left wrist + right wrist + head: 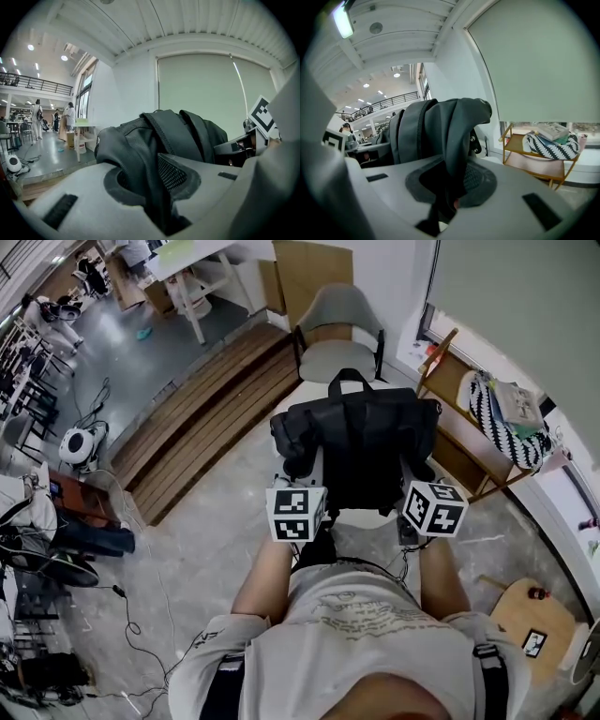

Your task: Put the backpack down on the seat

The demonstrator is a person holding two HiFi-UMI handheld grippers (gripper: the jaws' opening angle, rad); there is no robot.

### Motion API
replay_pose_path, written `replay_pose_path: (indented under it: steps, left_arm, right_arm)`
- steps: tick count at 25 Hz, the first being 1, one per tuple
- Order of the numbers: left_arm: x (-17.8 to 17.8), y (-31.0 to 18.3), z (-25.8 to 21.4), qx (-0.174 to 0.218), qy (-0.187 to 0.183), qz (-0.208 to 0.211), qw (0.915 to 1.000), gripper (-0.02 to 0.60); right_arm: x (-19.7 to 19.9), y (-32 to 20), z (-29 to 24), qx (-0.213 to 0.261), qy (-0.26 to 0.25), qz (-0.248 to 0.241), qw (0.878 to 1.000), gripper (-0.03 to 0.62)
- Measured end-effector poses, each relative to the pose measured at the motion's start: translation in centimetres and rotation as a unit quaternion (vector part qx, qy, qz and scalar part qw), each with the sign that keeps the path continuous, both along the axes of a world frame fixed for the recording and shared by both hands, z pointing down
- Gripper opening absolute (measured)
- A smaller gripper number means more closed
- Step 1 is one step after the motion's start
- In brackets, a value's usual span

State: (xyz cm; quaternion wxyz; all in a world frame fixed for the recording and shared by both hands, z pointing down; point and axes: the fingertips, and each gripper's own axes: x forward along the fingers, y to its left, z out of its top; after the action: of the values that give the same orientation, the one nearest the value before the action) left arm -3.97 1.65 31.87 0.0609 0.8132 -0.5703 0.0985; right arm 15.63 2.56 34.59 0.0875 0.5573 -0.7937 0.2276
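Observation:
A black backpack (361, 451) hangs between my two grippers in front of me, its top handle pointing away. My left gripper (300, 476) is shut on the pack's left side, and dark fabric (154, 164) fills the gap between its jaws. On the pack's right side my right gripper (418, 482) is shut too, with a fold of the fabric (450, 154) pinched in it. Just beyond the pack stands a grey chair (339, 310) with a pale seat (330, 362). A white surface (364, 518) shows under the pack's near edge; what it is I cannot tell.
A wooden rack (459, 442) with a black-and-white striped bag (506, 423) stands to the right. A round wooden stool (530, 620) is at the lower right. A slatted wooden platform (211, 409) runs along the left, with cables (127, 615) on the floor.

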Motion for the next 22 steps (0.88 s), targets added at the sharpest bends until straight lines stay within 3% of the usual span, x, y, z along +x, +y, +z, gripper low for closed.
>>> replay_pose_path:
  steps: [14,22]
  left_arm:
    - [1.6,-14.3,0.7,-0.016,0.011,0.059,0.9981,0.094]
    - [0.9,-21.2,2.5,-0.038,0.005,0.087,0.9955,0.094]
  right_arm:
    - [1.3,-12.0,0.3,-0.015,0.014,0.052,0.998,0.054]
    - [0.3,-17.7,2.4,-0.043,0.011,0.075,0.996,0.054]
